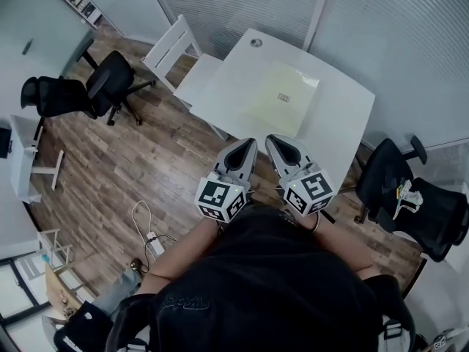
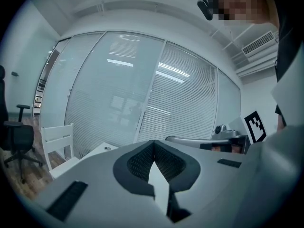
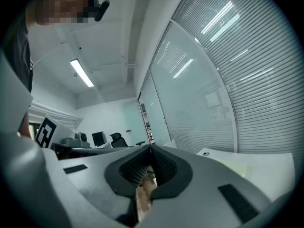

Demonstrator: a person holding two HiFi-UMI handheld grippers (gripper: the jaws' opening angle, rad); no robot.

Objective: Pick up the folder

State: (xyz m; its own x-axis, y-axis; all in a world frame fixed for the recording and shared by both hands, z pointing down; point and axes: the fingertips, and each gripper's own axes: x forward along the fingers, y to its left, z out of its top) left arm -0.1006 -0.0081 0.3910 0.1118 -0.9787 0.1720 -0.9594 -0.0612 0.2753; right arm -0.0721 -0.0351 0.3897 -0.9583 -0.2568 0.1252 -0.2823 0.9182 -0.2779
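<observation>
A pale yellow-green folder (image 1: 282,94) with a small label lies flat on the white table (image 1: 344,123), a little ahead of both grippers. My left gripper (image 1: 249,144) and right gripper (image 1: 272,141) are side by side at the table's near edge, pointing toward the folder and short of it. Both are shut with nothing between the jaws. In the left gripper view the left gripper (image 2: 153,141) shows its jaws pressed together, with the table corner (image 2: 102,150) beyond. Past the shut right gripper (image 3: 150,147), the right gripper view shows the folder (image 3: 234,166) on the table.
A white chair (image 1: 179,50) stands at the table's left side. Black office chairs stand at the left (image 1: 110,83) and at the right (image 1: 388,174). A cable and power strip (image 1: 150,237) lie on the wooden floor. Glass walls with blinds run behind the table.
</observation>
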